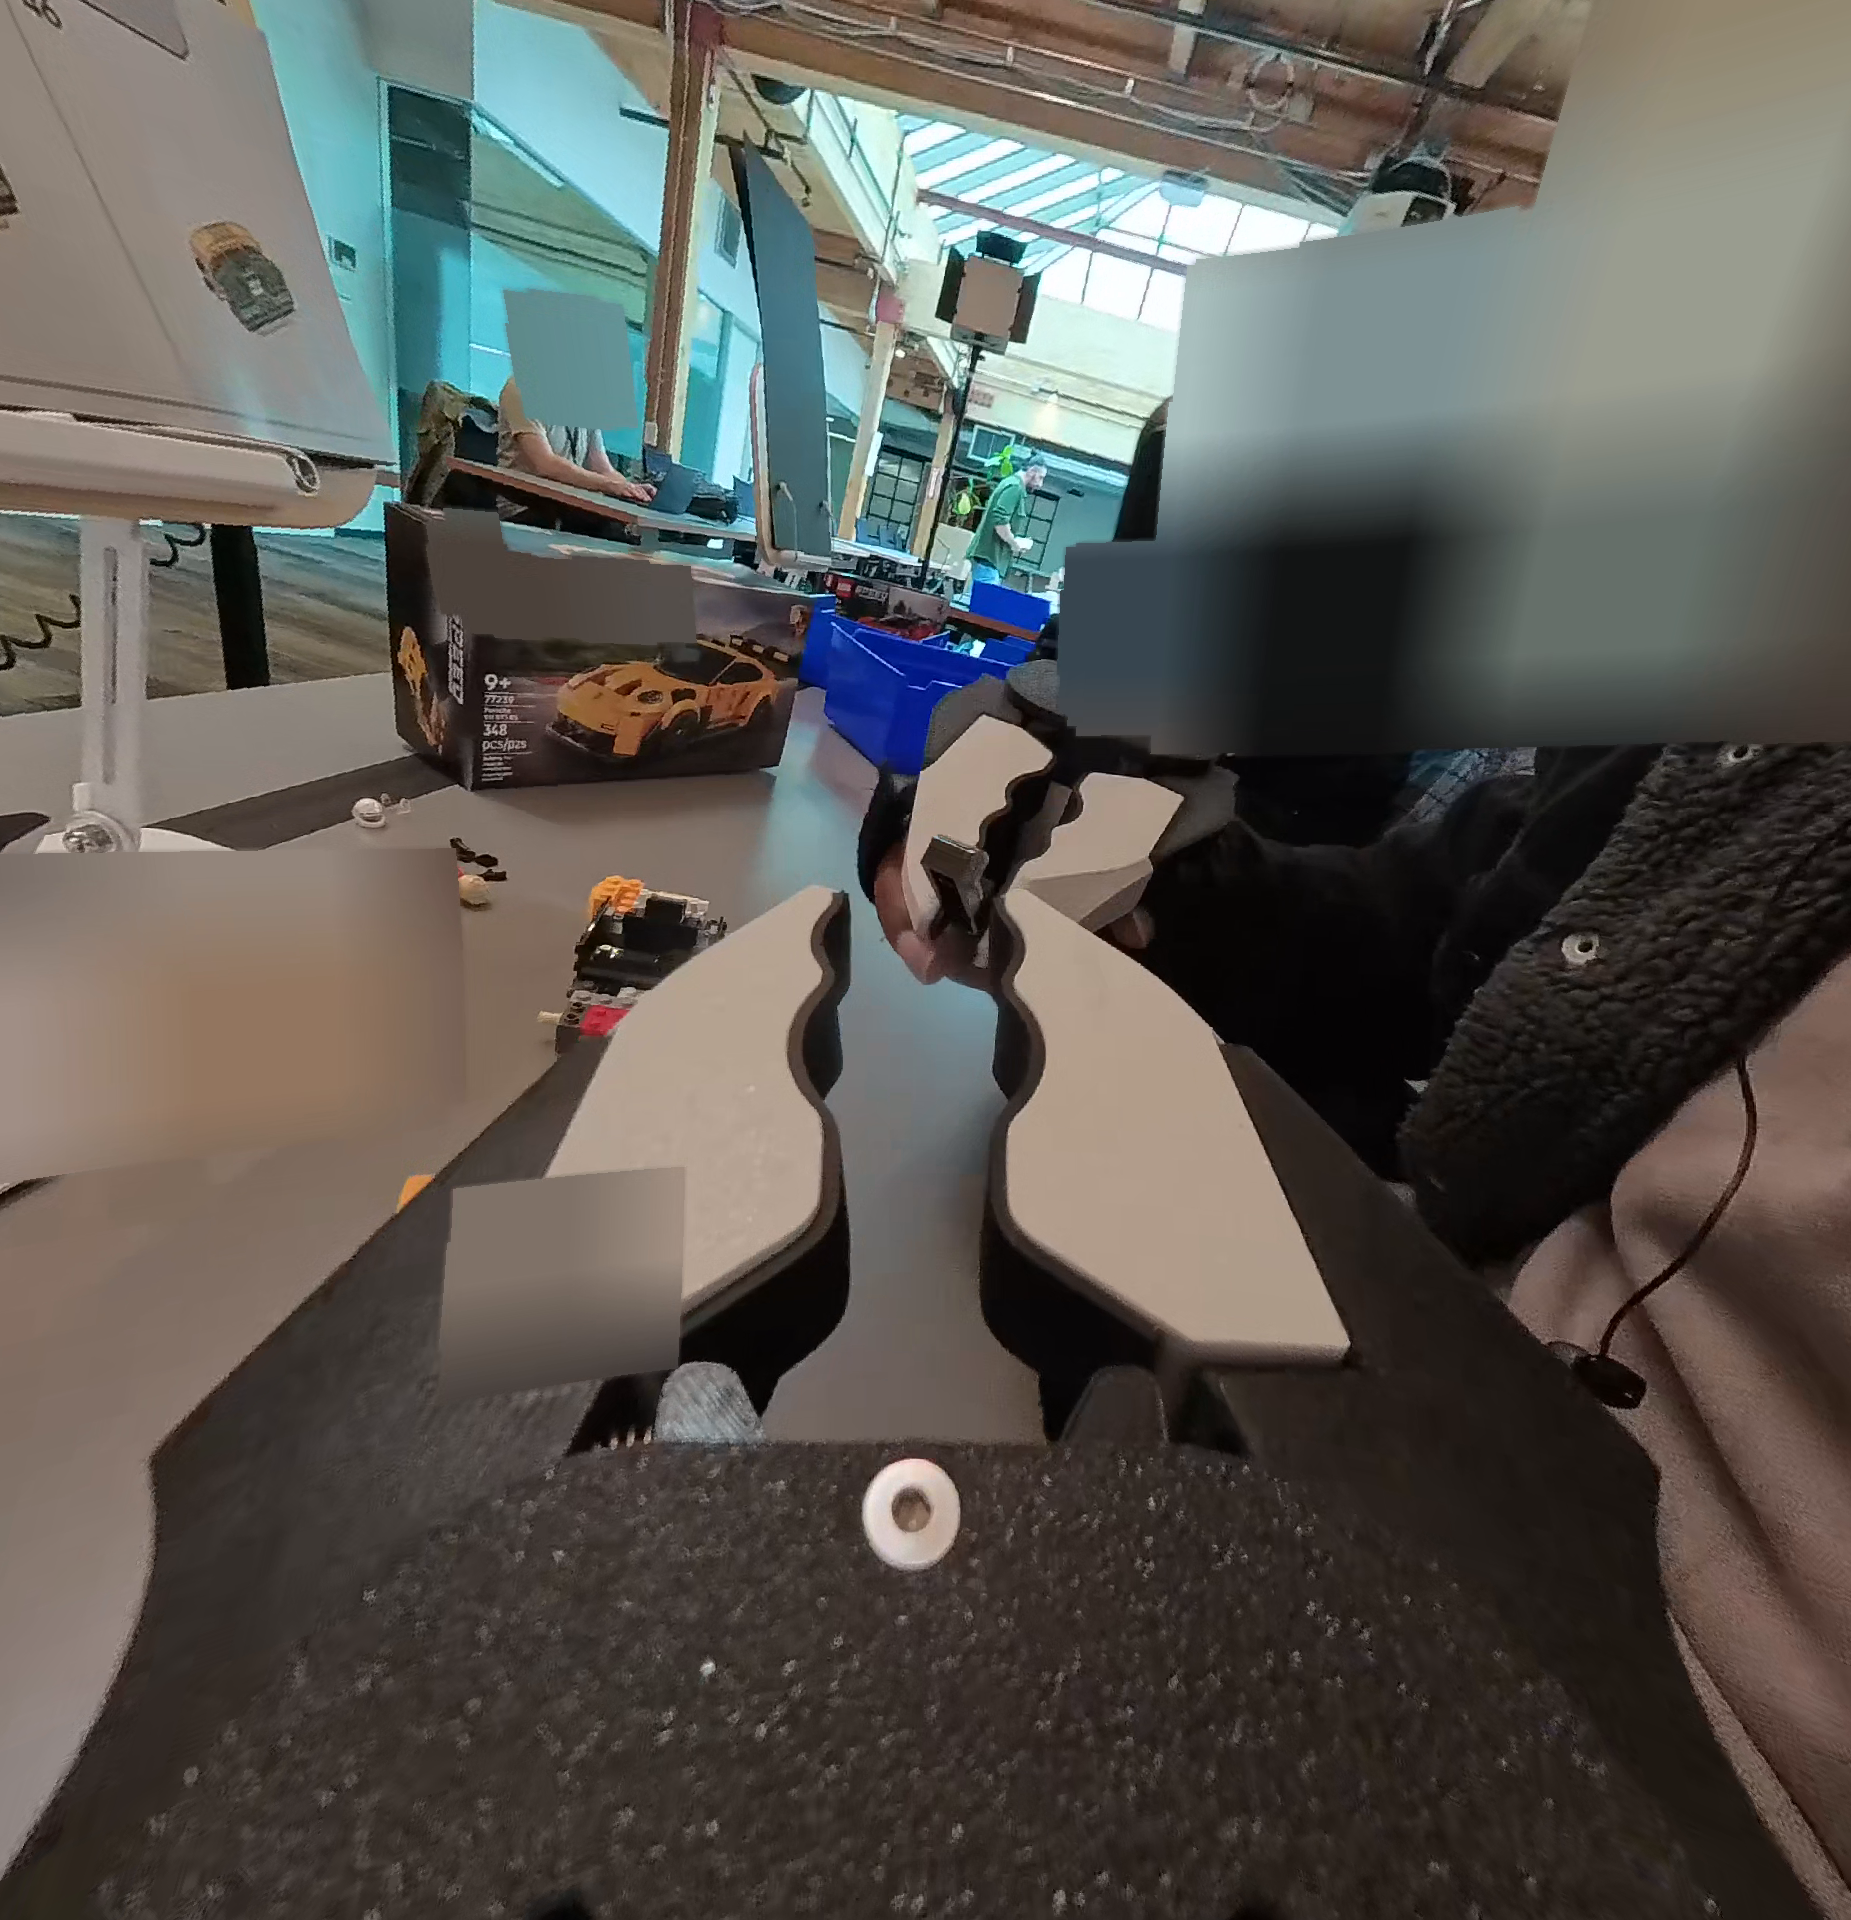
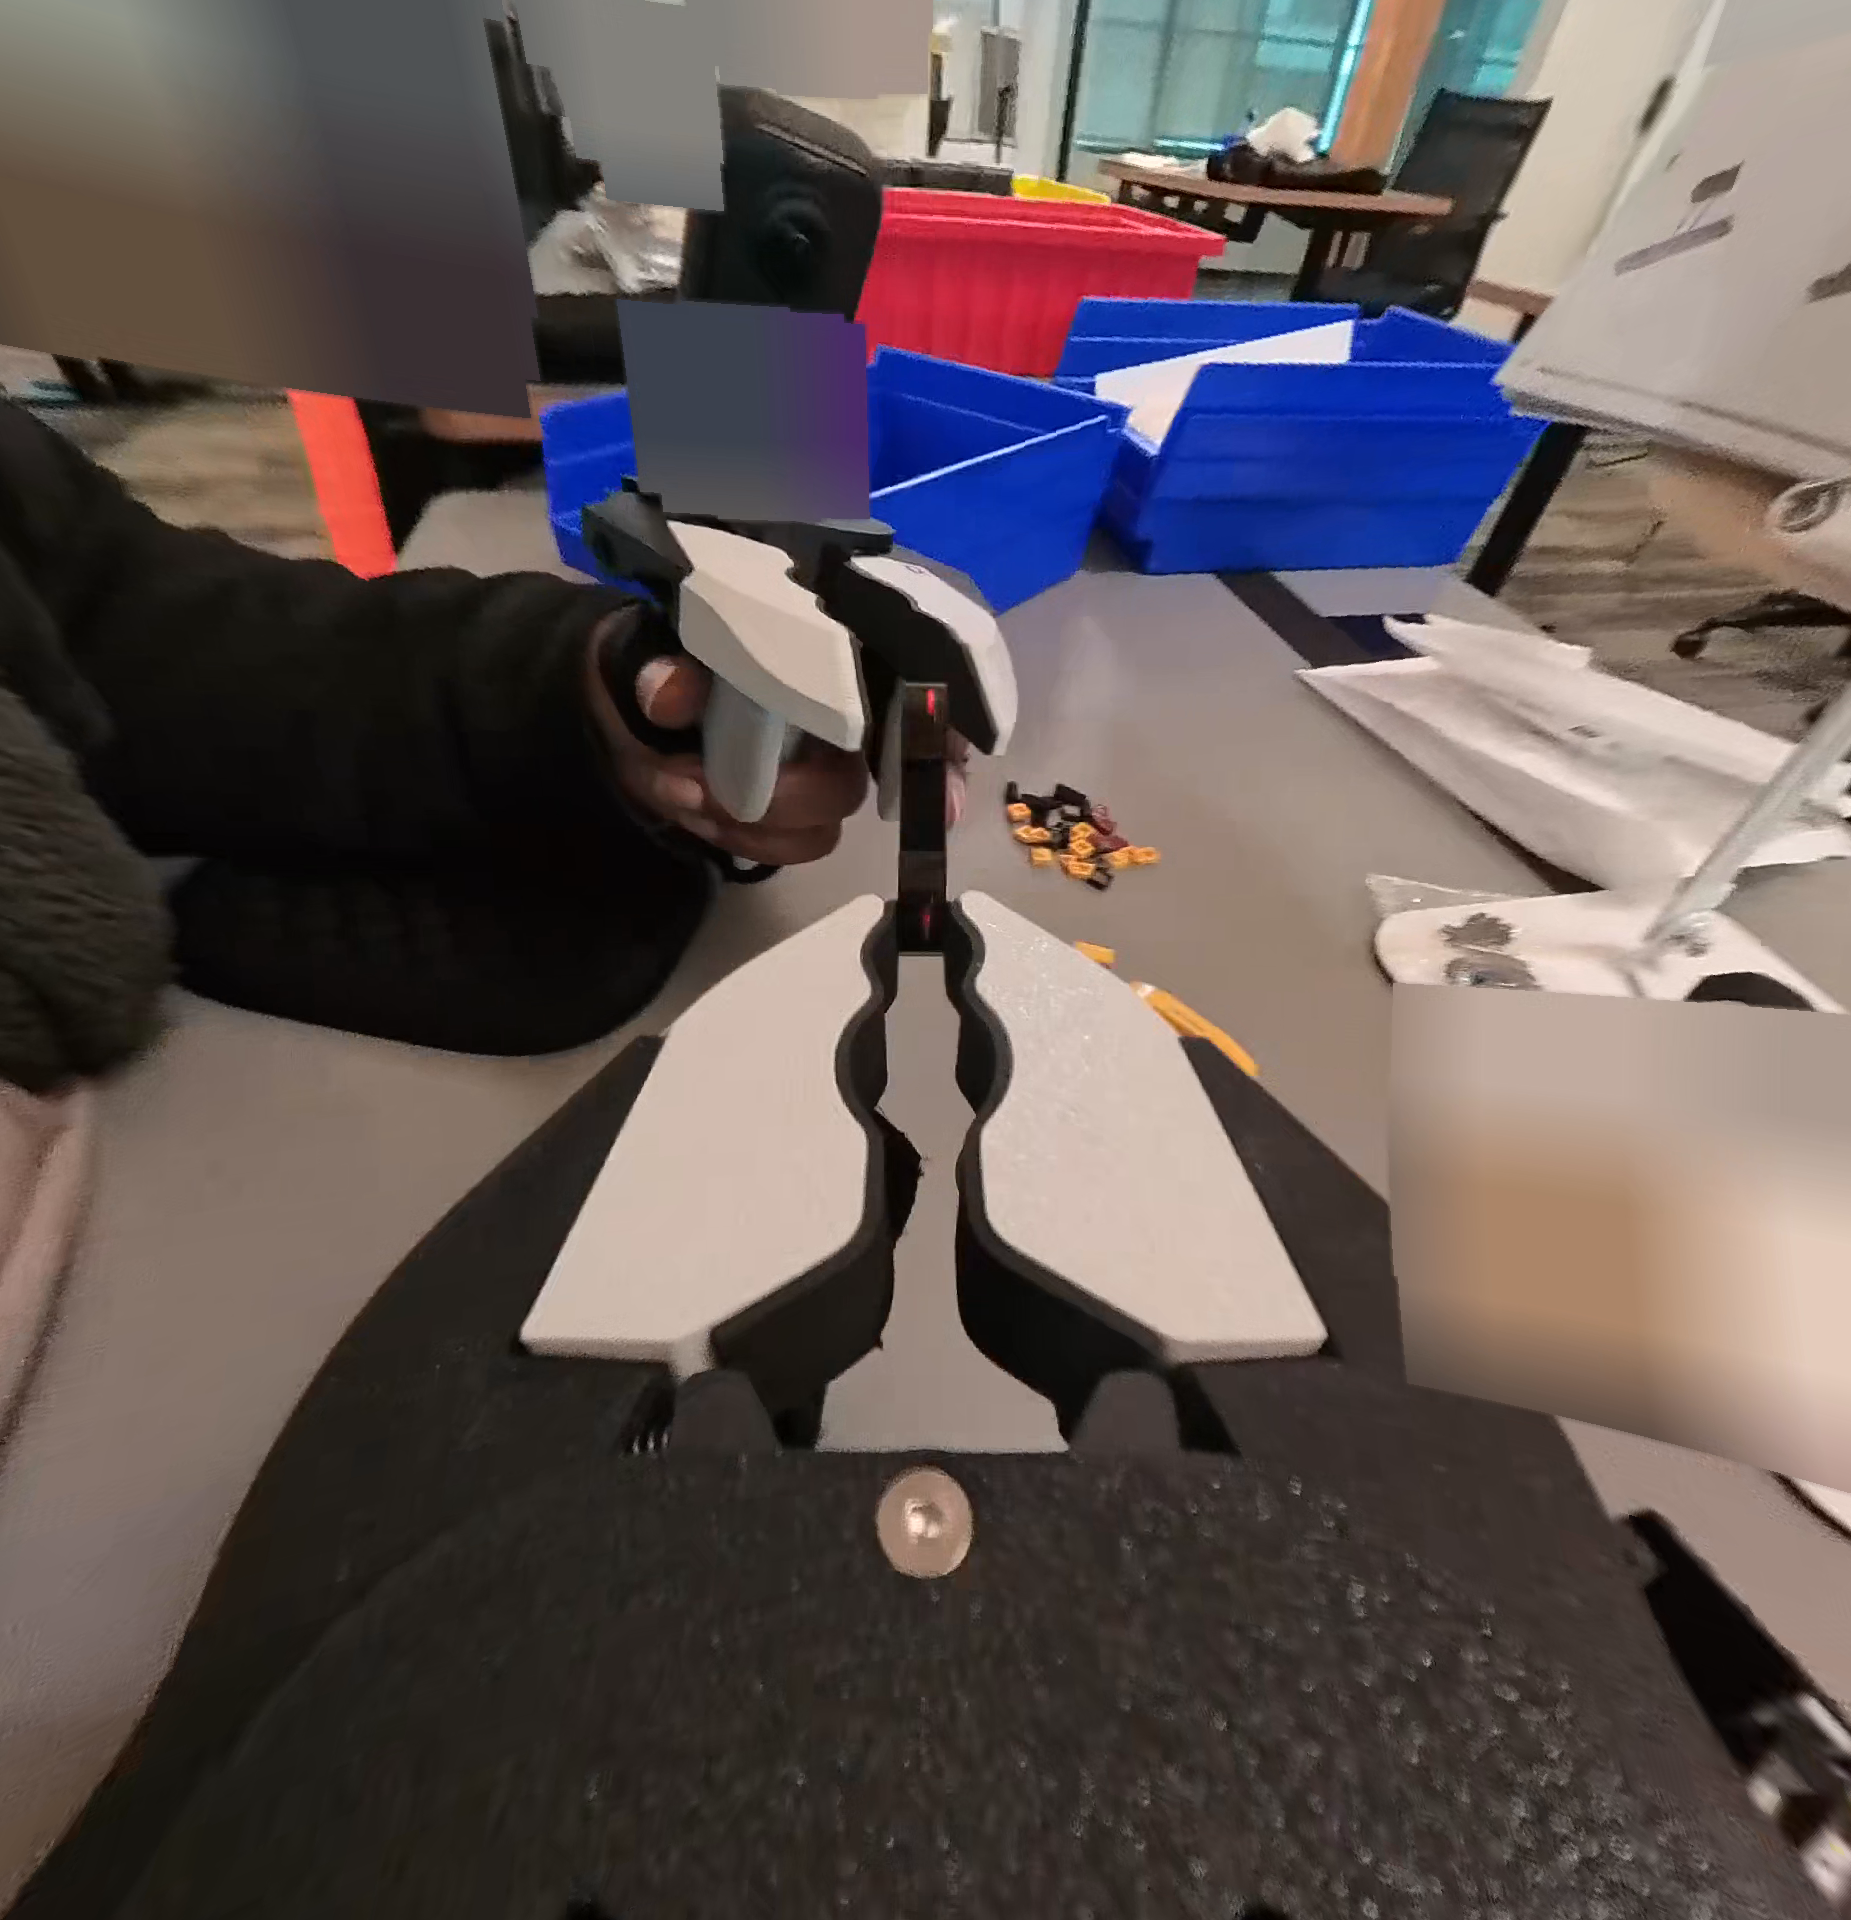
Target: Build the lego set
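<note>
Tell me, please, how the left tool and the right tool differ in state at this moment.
The right tool is closed on a slim dark lego piece at its tips, while the left tool has its fingers apart with a clear gap. The right tool's piece points toward the left tool, which clamps nothing that I can see. Both have pale grey fingers with wavy black pads and are held over the grey table.

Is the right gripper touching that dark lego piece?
Touching. The right wrist view shows the right gripper shut on the dark lego piece, its lower end pinched between both fingertips.
</note>
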`<action>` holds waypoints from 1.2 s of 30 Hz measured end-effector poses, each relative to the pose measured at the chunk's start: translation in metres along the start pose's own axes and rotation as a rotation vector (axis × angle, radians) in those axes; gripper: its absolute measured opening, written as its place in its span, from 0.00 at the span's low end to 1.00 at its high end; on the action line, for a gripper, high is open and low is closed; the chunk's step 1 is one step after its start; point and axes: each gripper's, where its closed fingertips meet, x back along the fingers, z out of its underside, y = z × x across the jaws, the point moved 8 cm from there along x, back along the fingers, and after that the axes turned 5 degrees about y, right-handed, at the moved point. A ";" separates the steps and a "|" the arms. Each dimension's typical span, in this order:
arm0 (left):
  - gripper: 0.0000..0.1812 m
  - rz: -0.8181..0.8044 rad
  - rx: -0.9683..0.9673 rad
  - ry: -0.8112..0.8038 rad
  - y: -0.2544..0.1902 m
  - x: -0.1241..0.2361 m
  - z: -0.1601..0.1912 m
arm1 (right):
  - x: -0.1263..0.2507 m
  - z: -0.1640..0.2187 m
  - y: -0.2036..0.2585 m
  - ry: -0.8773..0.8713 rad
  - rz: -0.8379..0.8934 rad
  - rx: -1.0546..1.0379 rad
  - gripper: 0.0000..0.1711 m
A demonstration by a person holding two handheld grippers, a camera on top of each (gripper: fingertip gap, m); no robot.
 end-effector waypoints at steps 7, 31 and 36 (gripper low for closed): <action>0.09 0.023 -0.025 0.014 -0.004 -0.002 0.001 | -0.001 0.002 0.003 0.014 -0.065 -0.038 0.05; 0.12 -0.026 -0.058 0.134 0.005 -0.004 0.016 | 0.006 0.008 0.000 0.217 -0.005 0.060 0.05; 0.15 -0.120 -0.151 0.281 0.009 -0.008 0.027 | 0.003 0.039 -0.012 0.426 0.007 0.111 0.05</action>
